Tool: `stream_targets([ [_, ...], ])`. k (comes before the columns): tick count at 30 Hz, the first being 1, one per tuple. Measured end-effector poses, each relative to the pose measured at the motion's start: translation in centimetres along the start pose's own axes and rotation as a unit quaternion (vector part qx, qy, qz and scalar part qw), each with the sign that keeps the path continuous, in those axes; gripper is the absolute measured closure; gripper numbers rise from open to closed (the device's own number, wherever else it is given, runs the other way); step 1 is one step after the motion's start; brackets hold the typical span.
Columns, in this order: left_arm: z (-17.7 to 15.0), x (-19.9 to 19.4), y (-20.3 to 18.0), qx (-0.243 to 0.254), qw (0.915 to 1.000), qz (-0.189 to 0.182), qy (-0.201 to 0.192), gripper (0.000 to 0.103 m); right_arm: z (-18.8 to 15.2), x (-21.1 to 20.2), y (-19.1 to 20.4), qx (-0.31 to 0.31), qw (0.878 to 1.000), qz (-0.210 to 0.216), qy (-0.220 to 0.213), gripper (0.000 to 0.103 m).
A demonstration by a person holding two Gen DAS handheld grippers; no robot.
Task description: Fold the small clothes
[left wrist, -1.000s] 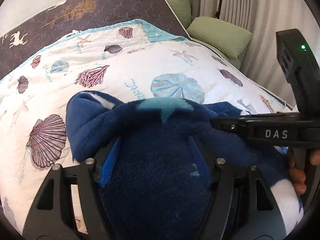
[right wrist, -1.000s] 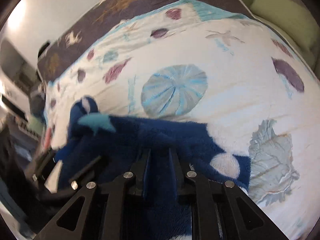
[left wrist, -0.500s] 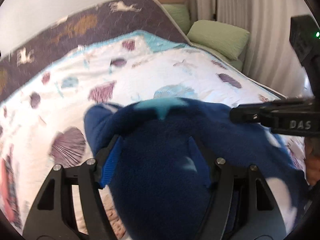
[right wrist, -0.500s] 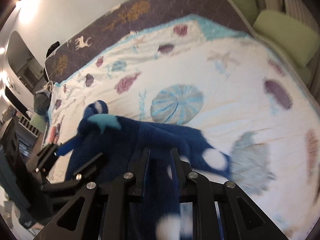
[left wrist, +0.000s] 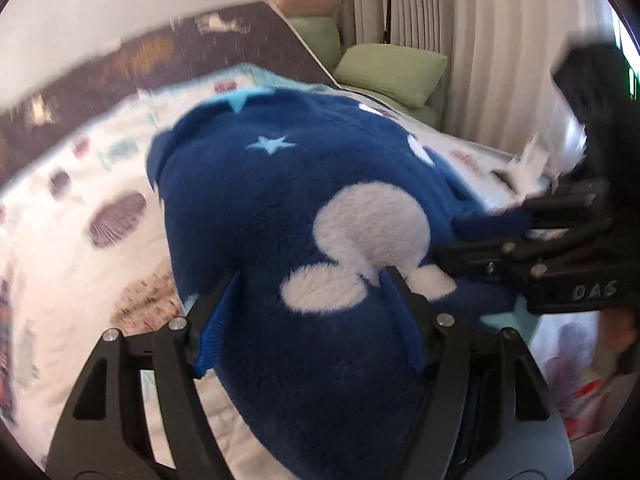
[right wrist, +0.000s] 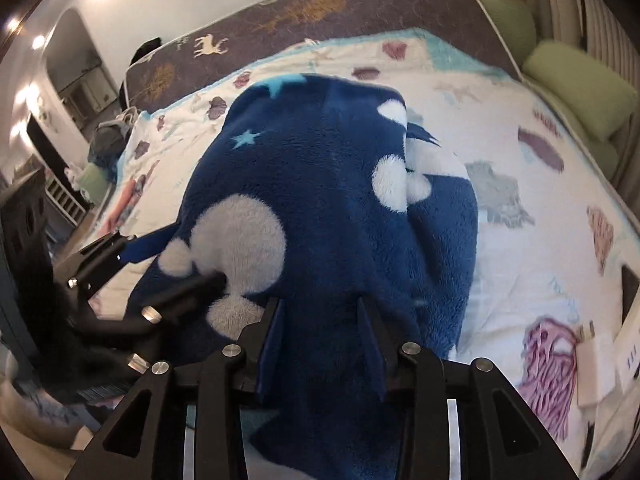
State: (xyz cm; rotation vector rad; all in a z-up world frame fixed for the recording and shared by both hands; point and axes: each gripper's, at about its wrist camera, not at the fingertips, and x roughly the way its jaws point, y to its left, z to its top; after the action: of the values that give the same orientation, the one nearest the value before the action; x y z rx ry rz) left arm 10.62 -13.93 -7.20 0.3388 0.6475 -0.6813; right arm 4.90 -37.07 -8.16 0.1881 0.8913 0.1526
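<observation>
A navy fleece garment [left wrist: 280, 208] with white mouse-head patches and pale blue stars hangs lifted above the bed. My left gripper [left wrist: 308, 280] is shut on its near edge, fabric bulging between and over the fingers. My right gripper [right wrist: 320, 308] is shut on the same garment [right wrist: 320, 184], which drapes forward over its fingers. In the left wrist view the right gripper [left wrist: 472, 236] comes in from the right. In the right wrist view the left gripper [right wrist: 176, 264] shows at the left. The garment's underside is hidden.
The bed carries a white quilt [right wrist: 520, 208] printed with shells. A dark patterned mattress edge [right wrist: 320, 4] runs along the back. Green pillows [left wrist: 392, 68] lie at the far right by the curtains. White cards [right wrist: 600, 360] lie on the quilt at the right.
Both grippers have raised the garment off the quilt and swung it up, so its patched side now faces the cameras. Both grips have stayed shut.
</observation>
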Motion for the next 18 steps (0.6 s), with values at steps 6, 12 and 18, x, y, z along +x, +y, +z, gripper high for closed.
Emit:
stream_targets([
  [6, 1.4, -1.2, 1.5, -0.045, 0.9986, -0.023, 0.016, 0.031, 0.6, -1.4, 1.4, 0.003, 0.999, -0.034, -0.004, 0.065],
  [12, -0.3, -6.1, 2.1, -0.083, 0.9943, -0.065, -0.014, 0.028, -1.7, -6.4, 0.3, 0.03, 0.999, 0.0, -0.034, 0.064],
  [18, -2.9, -2.9, 1.1, -0.083, 0.9943, -0.056, 0.038, 0.019, -3.9, -2.1, -1.1, 0.046, 0.998, -0.024, 0.028, 0.061],
])
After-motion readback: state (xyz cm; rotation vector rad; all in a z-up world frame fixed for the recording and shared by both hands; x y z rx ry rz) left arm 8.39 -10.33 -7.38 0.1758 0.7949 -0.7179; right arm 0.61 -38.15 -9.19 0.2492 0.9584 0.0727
